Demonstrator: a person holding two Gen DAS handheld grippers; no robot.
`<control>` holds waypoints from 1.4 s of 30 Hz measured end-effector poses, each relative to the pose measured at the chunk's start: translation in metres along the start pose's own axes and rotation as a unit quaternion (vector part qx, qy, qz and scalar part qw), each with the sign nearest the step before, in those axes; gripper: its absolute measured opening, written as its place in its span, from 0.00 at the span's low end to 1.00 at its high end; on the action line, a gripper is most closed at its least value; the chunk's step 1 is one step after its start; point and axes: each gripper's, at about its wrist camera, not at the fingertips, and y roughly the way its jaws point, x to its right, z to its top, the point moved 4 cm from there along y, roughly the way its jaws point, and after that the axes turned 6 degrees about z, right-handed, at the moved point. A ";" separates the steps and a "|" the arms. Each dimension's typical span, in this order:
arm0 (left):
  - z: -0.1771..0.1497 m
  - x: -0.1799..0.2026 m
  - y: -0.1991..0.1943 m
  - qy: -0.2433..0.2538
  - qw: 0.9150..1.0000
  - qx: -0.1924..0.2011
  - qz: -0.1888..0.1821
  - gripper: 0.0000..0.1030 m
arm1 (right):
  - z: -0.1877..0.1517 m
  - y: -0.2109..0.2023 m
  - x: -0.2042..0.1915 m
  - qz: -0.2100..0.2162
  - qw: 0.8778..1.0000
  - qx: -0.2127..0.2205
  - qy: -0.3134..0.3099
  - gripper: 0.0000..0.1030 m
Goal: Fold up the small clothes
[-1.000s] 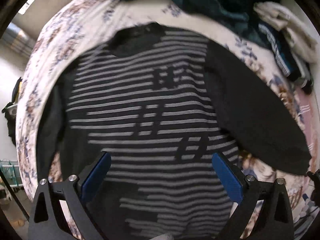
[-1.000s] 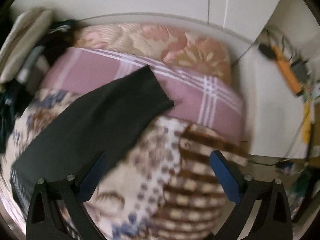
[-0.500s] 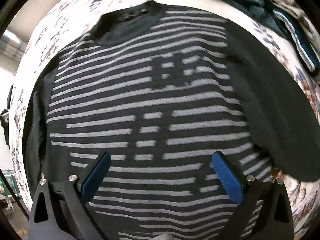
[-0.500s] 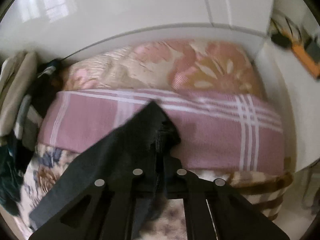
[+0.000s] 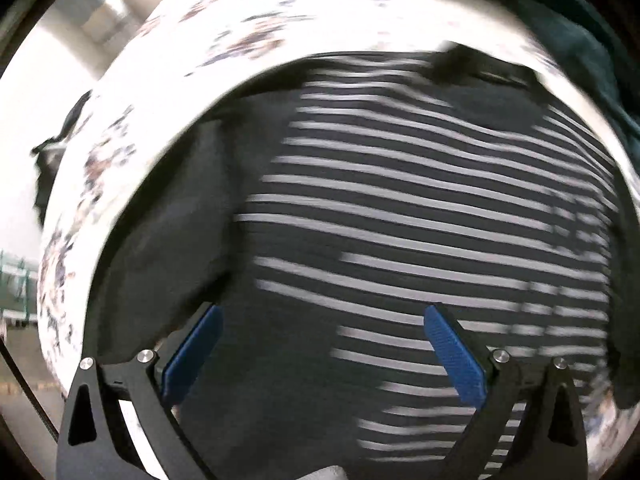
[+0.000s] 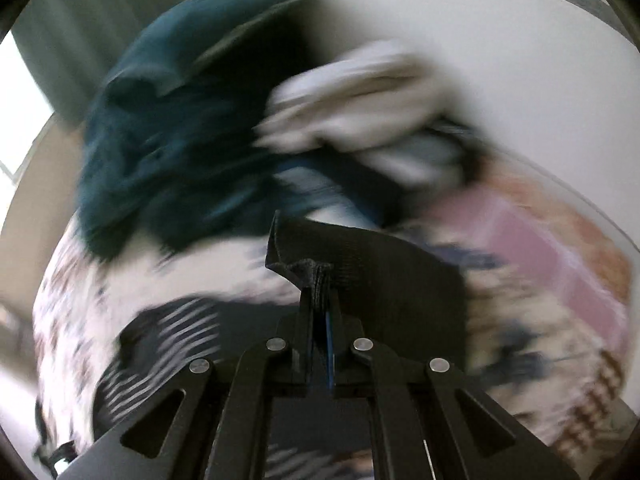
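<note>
A dark sweater with grey stripes (image 5: 420, 208) lies spread on a floral bedspread (image 5: 240, 24). In the left wrist view its plain dark left sleeve (image 5: 180, 220) runs along the body. My left gripper (image 5: 320, 344) hovers open above the lower body, blue pads wide apart, nothing between them. In the right wrist view my right gripper (image 6: 320, 292) is shut on the cuff of the other dark sleeve (image 6: 376, 264), lifted off the bed. The striped body (image 6: 168, 344) shows at lower left.
A heap of teal clothes (image 6: 180, 128) and a stack of pale folded clothes (image 6: 360, 96) lie at the bed's far side. A pink plaid blanket (image 6: 540, 256) lies to the right. The bed's edge (image 5: 60, 280) and floor show at left.
My right gripper closed on the sleeve cuff and swung it up and across toward the sweater's body. My left gripper slid toward the sweater's left side.
</note>
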 end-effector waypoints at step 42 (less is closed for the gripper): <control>-0.248 -0.357 0.161 -0.700 0.671 -0.162 -0.183 0.50 | -0.330 0.098 -0.213 -0.119 0.918 -0.247 -0.288 0.94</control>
